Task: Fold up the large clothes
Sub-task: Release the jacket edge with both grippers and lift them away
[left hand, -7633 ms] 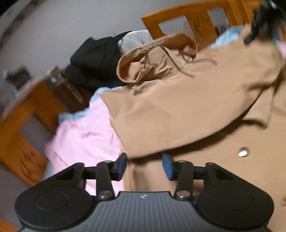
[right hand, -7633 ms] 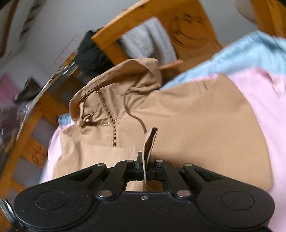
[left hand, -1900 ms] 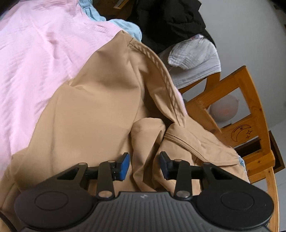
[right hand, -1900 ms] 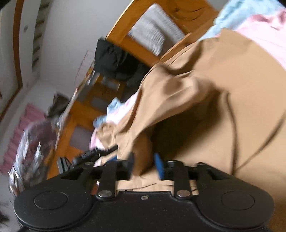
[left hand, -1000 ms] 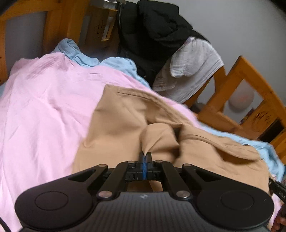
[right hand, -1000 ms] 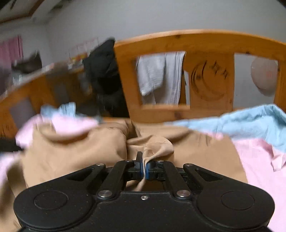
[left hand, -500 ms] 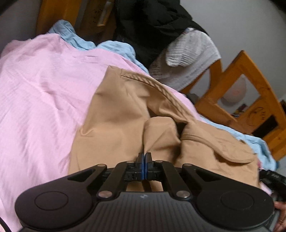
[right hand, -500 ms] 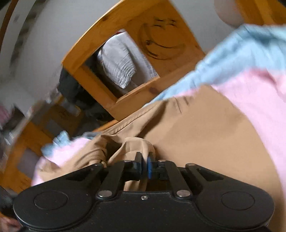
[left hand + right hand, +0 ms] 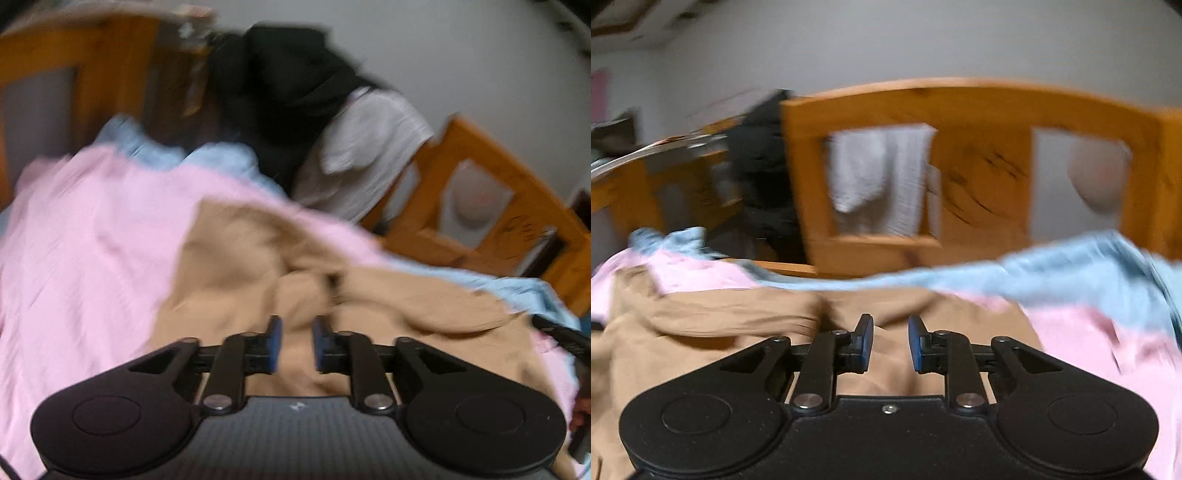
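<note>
A tan hooded jacket (image 9: pixel 236 280) lies bunched on a pink bedsheet (image 9: pixel 85 236). It also shows in the right wrist view (image 9: pixel 713 314). My left gripper (image 9: pixel 295 343) is open just above a raised fold of the jacket, holding nothing. My right gripper (image 9: pixel 890 343) is open over the jacket's far edge, holding nothing. The right gripper's tip (image 9: pixel 561 332) shows at the right edge of the left wrist view. Both views are blurred by motion.
A wooden bed frame (image 9: pixel 979 177) with cut-outs stands behind the jacket. A white towel (image 9: pixel 879 173) and a black garment (image 9: pixel 288 88) hang on it. A light blue sheet (image 9: pixel 1071 273) lies along the bed's far edge.
Both grippers were shut on folds of the tan jacket half a second ago. Both have opened and let the fabric go. The jacket has dropped onto the bed.
</note>
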The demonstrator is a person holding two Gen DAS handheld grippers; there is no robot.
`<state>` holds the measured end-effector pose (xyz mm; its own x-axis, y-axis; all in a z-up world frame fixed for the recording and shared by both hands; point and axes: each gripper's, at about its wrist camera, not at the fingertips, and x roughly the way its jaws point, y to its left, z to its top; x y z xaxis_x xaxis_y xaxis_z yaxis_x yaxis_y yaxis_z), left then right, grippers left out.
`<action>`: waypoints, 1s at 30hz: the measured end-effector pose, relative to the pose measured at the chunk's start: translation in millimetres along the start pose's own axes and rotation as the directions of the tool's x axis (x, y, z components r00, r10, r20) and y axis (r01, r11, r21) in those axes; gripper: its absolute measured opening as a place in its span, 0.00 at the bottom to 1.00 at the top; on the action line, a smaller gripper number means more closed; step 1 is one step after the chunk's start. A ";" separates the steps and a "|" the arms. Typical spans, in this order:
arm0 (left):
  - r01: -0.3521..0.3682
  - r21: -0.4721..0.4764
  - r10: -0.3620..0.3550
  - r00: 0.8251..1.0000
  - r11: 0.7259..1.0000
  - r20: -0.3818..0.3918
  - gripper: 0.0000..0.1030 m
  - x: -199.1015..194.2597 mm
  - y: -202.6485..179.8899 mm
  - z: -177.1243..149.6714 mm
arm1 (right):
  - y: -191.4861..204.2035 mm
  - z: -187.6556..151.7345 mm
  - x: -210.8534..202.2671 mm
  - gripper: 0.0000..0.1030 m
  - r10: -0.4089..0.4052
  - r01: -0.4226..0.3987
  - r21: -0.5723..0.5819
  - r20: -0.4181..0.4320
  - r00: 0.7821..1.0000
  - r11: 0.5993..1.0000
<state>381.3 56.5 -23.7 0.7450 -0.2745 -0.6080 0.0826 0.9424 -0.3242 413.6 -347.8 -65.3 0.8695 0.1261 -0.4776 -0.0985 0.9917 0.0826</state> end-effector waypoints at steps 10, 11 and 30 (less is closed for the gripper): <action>0.026 0.188 0.002 0.989 0.982 -0.147 0.23 77.8 -63.7 -2.5 | 56.0 3.4 55.1 0.26 0.044 -0.063 -0.197 -0.096 0.994 0.978; 0.007 0.172 0.022 0.987 0.985 -0.161 0.09 86.0 -57.9 -5.6 | 58.6 0.4 63.4 0.28 0.026 -0.048 -0.220 -0.101 0.995 0.974; -0.015 0.237 0.040 0.994 0.971 -0.100 0.46 55.5 -55.1 -29.2 | 52.3 -25.7 25.2 0.39 0.060 -0.073 -0.153 -0.088 0.994 0.985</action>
<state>398.7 -16.3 -60.8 0.6776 -0.2548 -0.6899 0.2259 0.9648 -0.1344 417.9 -292.1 -95.5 0.8163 0.1870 -0.5465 -0.2347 0.9719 -0.0179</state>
